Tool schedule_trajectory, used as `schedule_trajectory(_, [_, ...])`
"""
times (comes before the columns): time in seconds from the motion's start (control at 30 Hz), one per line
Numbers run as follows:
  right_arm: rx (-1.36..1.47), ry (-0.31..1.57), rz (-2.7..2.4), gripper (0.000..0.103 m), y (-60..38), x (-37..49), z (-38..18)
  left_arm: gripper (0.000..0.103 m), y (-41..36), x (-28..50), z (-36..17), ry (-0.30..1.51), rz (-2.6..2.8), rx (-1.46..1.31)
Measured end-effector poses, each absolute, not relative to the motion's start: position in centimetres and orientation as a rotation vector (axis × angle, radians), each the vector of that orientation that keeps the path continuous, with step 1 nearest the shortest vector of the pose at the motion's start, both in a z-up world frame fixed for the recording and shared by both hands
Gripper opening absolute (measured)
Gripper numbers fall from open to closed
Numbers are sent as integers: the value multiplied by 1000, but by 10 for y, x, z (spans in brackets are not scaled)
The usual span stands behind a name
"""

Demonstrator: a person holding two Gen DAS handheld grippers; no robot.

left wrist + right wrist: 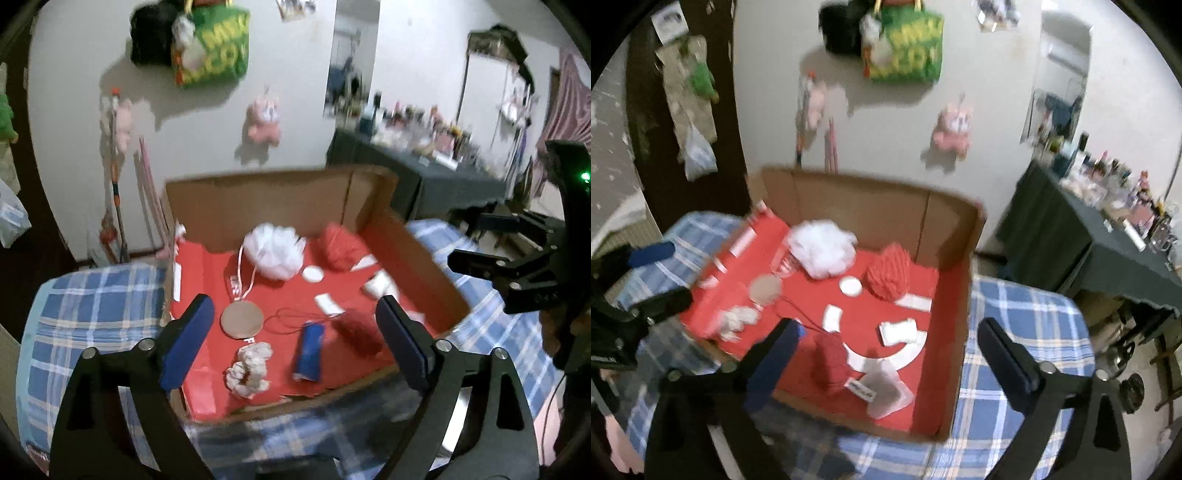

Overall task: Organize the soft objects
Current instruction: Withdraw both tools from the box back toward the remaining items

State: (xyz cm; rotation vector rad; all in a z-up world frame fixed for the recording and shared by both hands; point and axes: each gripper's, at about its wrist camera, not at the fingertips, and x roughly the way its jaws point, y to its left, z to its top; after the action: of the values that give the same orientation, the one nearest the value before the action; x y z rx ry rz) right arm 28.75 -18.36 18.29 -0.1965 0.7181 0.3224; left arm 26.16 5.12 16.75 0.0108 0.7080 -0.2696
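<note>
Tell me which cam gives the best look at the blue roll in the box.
Left wrist view. The blue roll lies whole and unobstructed on the red box floor, between that tool's fingers. In the right wrist view only a sliver of it shows, behind the near-left finger.

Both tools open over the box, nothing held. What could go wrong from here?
1. The red yarn ball trails a thread across the round disc; lifting it may drag neighbours.
2. The blue roll lies right beside the yarn, so the left tool could catch both.
3. Both views are blurred; aim may be off near the box wall.
</note>
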Motion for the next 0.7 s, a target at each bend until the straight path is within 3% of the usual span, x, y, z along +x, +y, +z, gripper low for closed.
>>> schedule_trajectory(0.3, [-114, 453, 346, 103, -198, 179, 231, 96, 42, 164, 211, 434, -240, -24])
schedule_trajectory(0.7, [-64, 321, 332, 103, -205, 81, 212, 98, 33, 72, 209, 274, -236, -20])
